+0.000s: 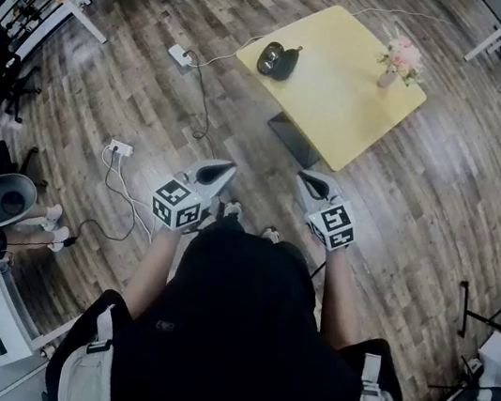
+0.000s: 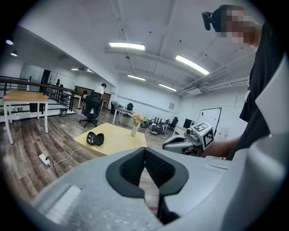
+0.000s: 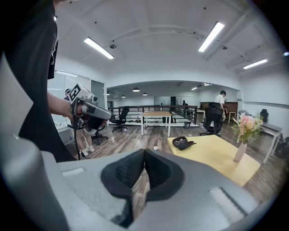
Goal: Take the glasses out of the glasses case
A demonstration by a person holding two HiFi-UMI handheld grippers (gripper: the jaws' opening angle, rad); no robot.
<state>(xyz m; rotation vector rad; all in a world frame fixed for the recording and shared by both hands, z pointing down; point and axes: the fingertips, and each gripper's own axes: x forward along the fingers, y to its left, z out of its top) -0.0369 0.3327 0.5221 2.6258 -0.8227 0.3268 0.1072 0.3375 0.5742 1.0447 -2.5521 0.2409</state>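
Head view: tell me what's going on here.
A person stands back from the yellow table, holding the left tongs and the right tongs low in front of the body, both shut and empty. The glasses case lies open near one corner of the table, apart from the flower vase. Neither tongs is near it yet.

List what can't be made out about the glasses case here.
- Glasses case: open on the table, but too small and dark in every view to show glasses inside.
- Table's near edge: left gripper view, hidden behind the left gripper.
- Floor below the person: head view, hidden by the torso.
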